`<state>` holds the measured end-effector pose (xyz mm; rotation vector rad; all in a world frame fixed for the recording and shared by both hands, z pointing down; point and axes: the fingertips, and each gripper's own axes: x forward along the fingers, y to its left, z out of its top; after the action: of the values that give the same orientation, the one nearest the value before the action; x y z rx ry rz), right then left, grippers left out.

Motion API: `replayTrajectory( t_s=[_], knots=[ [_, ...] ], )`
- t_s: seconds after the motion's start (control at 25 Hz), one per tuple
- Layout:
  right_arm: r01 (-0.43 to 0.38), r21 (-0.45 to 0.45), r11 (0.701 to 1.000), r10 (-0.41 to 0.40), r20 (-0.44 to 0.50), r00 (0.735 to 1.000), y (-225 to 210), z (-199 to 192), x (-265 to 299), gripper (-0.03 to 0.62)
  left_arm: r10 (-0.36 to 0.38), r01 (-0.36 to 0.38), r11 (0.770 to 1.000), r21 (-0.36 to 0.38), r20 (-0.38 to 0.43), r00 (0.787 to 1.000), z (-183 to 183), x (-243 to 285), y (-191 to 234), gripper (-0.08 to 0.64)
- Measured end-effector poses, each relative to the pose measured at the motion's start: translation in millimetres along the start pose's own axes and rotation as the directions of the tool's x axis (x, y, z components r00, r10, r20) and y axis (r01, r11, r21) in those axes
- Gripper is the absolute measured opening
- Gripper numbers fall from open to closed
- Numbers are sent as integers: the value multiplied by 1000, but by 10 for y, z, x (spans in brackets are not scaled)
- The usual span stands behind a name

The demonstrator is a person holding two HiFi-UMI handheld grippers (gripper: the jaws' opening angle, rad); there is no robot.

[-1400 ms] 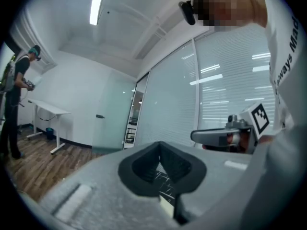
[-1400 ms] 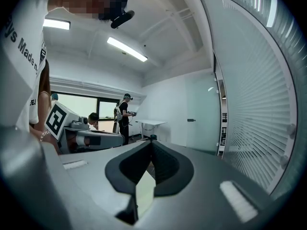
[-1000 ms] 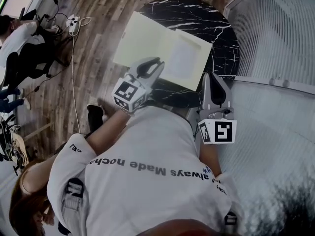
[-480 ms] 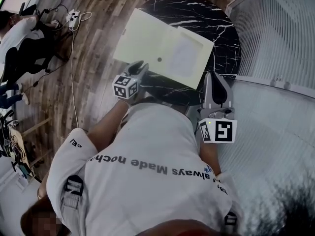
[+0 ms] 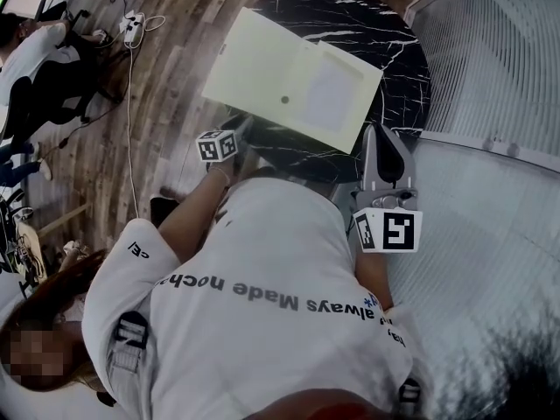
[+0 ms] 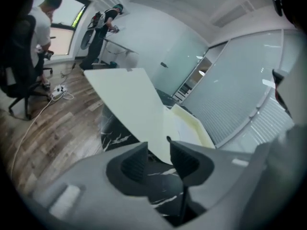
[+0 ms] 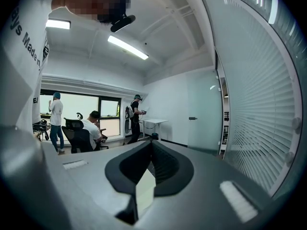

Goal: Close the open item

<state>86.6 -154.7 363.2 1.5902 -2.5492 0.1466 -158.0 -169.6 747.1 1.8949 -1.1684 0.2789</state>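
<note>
A pale yellow flat case lies open on the round black marble table (image 5: 350, 20). Its flap (image 5: 258, 64) is spread to the left and its shallow tray (image 5: 337, 94) sits to the right, with a small dark stud (image 5: 284, 100) between them. My left gripper (image 5: 239, 131) is low at the flap's near edge. Its jaws have just been opening and stand apart. In the left gripper view the flap (image 6: 129, 99) has its near corner in the gap of the left gripper (image 6: 160, 151), and the pads do not touch it. My right gripper (image 5: 385, 132) hangs by the table's right rim. The right gripper view shows the right gripper (image 7: 151, 145) shut and empty.
A glass wall with blinds (image 5: 490, 51) runs along the right. Wooden floor lies to the left, with a cable and power strip (image 5: 133, 26). People sit and stand at the far left (image 5: 35, 68). Another person crouches at the lower left (image 5: 52, 322).
My left gripper has sunk from above the flap to its near edge, rolled over, and its jaws have widened. The right gripper and the case have not moved.
</note>
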Motion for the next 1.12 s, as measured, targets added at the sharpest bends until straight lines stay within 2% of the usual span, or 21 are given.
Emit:
replayTrajectory(
  t_s=[0.2,0.36,0.56,0.8,0.92,1.12],
  knots=[
    [-10,12,1000,10,-7,1000,2,-50,-3,2,9,-4,988,-153,33,999,-120,136,272,180],
    [-14,18,1000,14,-13,1000,5,-79,3,2,-9,20,982,-188,56,998,-52,250,350,209],
    [-3,23,1000,3,-13,1000,-41,-102,-28,2,-21,43,969,-244,92,996,79,347,374,194],
    [15,34,999,-15,-11,1000,-95,-117,-51,2,-14,39,969,-243,100,995,137,375,423,110],
    [21,37,999,-20,-15,1000,-127,-135,-51,2,-15,40,972,-230,108,994,177,393,354,34],
    [32,46,998,-31,-18,999,-149,-137,-67,2,-20,43,982,-185,122,992,232,322,218,18]
  ],
)
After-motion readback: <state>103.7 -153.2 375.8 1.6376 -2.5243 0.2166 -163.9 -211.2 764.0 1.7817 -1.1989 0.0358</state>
